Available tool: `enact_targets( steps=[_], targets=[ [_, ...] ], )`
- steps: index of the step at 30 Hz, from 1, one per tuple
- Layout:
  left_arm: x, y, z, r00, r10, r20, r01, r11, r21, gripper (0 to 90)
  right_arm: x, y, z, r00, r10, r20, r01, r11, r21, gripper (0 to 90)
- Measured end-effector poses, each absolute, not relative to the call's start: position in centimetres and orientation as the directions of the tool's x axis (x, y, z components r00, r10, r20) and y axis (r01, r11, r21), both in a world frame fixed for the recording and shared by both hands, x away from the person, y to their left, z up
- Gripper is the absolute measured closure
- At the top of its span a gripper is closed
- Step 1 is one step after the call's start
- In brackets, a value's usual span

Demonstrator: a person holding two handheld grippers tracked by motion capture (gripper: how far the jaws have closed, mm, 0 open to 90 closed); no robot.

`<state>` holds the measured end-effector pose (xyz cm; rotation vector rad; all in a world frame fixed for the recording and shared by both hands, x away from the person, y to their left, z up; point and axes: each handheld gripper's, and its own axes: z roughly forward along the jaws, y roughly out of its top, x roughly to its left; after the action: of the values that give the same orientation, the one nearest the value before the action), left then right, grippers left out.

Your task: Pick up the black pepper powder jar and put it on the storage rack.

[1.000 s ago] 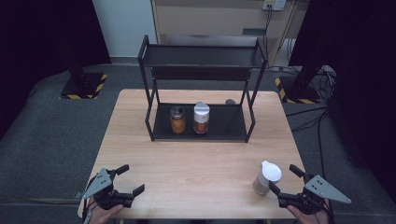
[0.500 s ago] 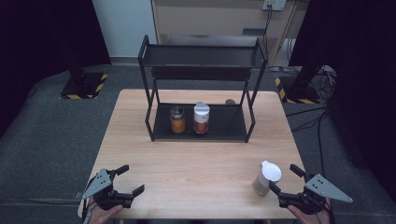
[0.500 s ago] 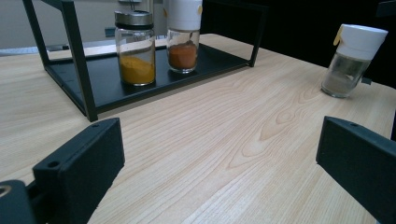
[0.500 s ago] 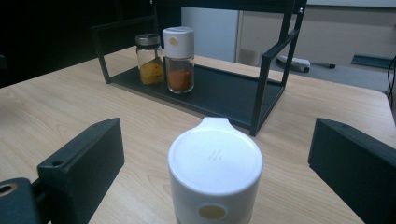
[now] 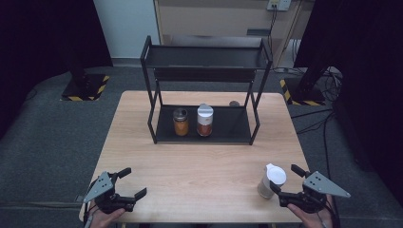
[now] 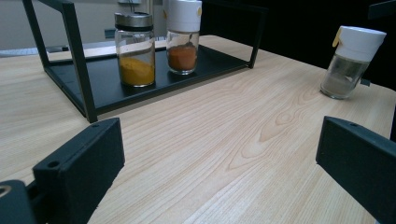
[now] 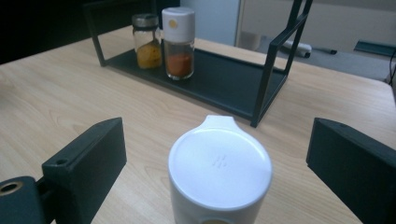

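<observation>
The pale wooden worktop [image 5: 199, 161] carries a black two-tier rack [image 5: 204, 90] toward its far edge, and on the rack's lower tray two spice jars stand side by side: one with a metal lid and yellow powder [image 5: 180, 122], and just beside it a taller one with a white cap and reddish powder [image 5: 205, 120]. Well apart from them, near the worktop's front right corner, stands a white-capped shaker jar [image 5: 272, 180] with a clear glass body, upright on the bare wood. The right gripper [image 5: 287, 183] sits low at that corner, its fingers spread wide on either side of the shaker jar without touching it; in the right gripper view the jar's round white cap [image 7: 219, 168] lies between the two black fingers with open gaps on both sides. At the front left corner the left gripper [image 5: 134, 183] rests in a person's hand, its fingers likewise spread apart over bare wood with nothing between them.
</observation>
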<state>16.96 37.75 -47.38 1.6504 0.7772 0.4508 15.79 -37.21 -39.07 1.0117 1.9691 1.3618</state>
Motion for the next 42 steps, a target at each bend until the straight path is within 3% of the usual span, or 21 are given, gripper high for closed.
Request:
enact_targets(
  steps=[15, 23, 26, 42],
  targets=[
    [16.9, 37.6, -47.3, 0.702, 0.703, -0.115, 0.244, -0.086, 0.966, 0.4, 17.7, -36.4, -39.9, -0.582, 0.813, 0.004, 0.350, 0.246, 0.904, 12.5],
    [16.9, 37.6, -47.2, 0.701, 0.704, -0.114, 0.244, -0.087, 0.966, 0.4, 18.4, -36.2, -40.3, -0.582, 0.813, 0.004, 0.370, 0.261, 0.892, 22.2],
    [16.9, 37.6, -47.2, 0.702, 0.703, -0.111, 0.244, -0.091, 0.965, 0.4, 18.6, -36.4, -40.5, -0.586, 0.810, 0.013, 0.378, 0.259, 0.889, 30.4],
    [16.9, 37.6, -47.2, 0.701, 0.704, -0.114, 0.246, -0.088, 0.965, 0.4, 18.4, -35.7, -39.8, -0.574, 0.819, -0.009, 0.382, 0.278, 0.882, 31.1]
  ],
)
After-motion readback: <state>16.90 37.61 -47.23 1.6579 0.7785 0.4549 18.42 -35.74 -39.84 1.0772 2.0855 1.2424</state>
